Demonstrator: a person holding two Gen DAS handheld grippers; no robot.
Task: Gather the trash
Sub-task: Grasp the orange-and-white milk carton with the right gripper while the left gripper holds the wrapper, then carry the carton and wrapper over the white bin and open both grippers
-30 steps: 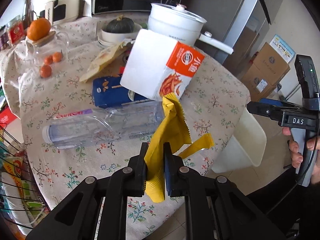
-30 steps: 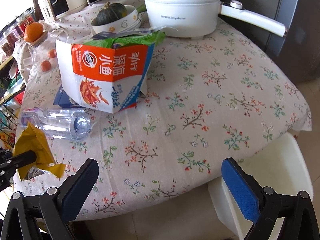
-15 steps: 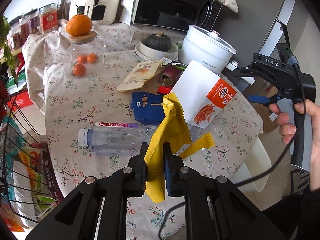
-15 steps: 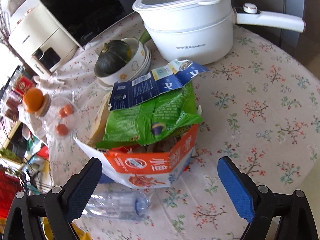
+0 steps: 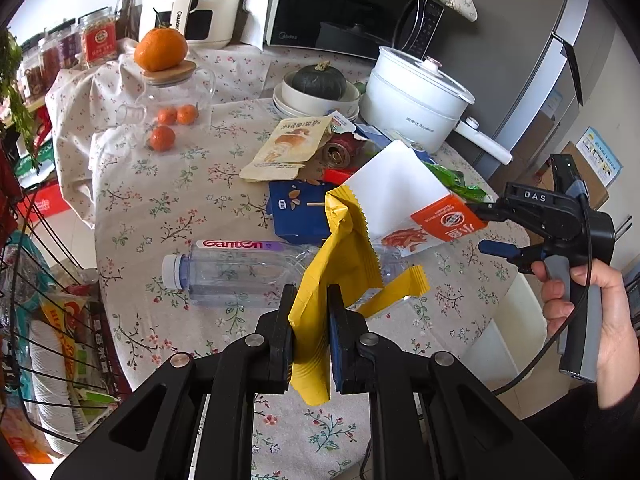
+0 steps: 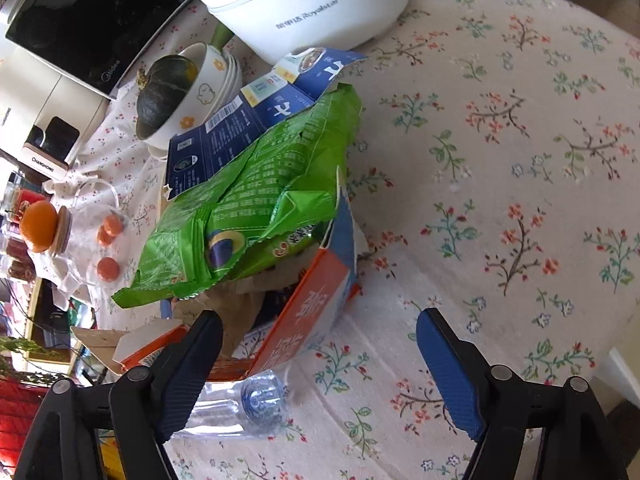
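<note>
1. We see the left gripper (image 5: 310, 320) at the bottom centre of its view, its jaws clamped on a yellow wrapper (image 5: 340, 256) that stands up between the pads and flops to the right.
2. The right gripper (image 6: 316, 360), low in its own view, has its jaws apart; they have just been closing, and the orange-and-white carton (image 6: 304, 332) sits between them, the left pad at its torn flap, the right pad clear of it.
3. In the left view the right gripper (image 5: 486, 230) enters from the right edge, one finger above and one below the carton's (image 5: 404, 196) orange corner.
4. A green bag (image 6: 256, 204) and a blue carton (image 6: 240, 120) stick out of the carton's open top.
5. A clear bottle (image 5: 240, 268) lies on its side just below the carton, on the floral tablecloth (image 6: 500, 160).
6. Further back we find a white pot (image 5: 416, 96), a bowl with a squash (image 5: 318, 80), and a microwave (image 5: 352, 4) at the upper centre.
7. A person's hand (image 5: 588, 308) grips the right gripper's handle at the right edge, tilting it down.
</note>
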